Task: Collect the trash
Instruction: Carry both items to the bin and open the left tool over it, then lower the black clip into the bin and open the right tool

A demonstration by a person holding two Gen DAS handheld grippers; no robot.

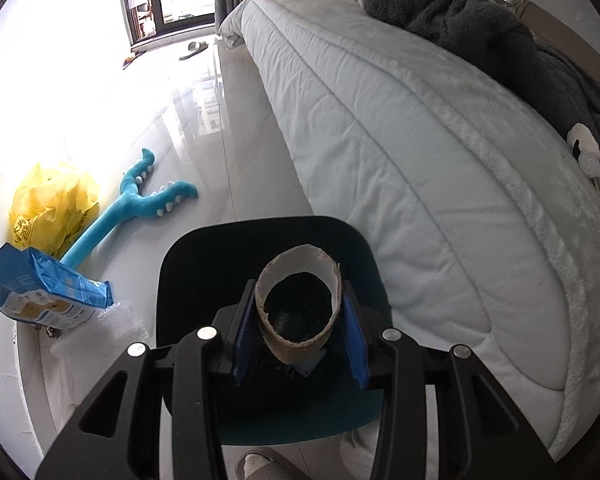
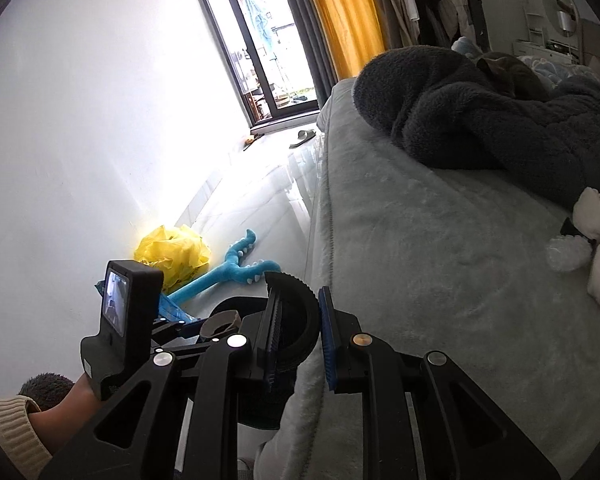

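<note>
Underfoot, glossy pale floor point(image 1: 228, 152) — bedside.

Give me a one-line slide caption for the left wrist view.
Left gripper holds a cardboard tube above the dark trash bin beside the bed.

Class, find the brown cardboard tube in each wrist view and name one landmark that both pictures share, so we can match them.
Left wrist view: the brown cardboard tube sits at bottom centre, clamped between the left gripper fingers above the dark bin.
Right wrist view: the tube shows small at lower left, beside the camera block.
Shared landmark: the blue plush toy on the floor by the yellow plastic bag.
</note>
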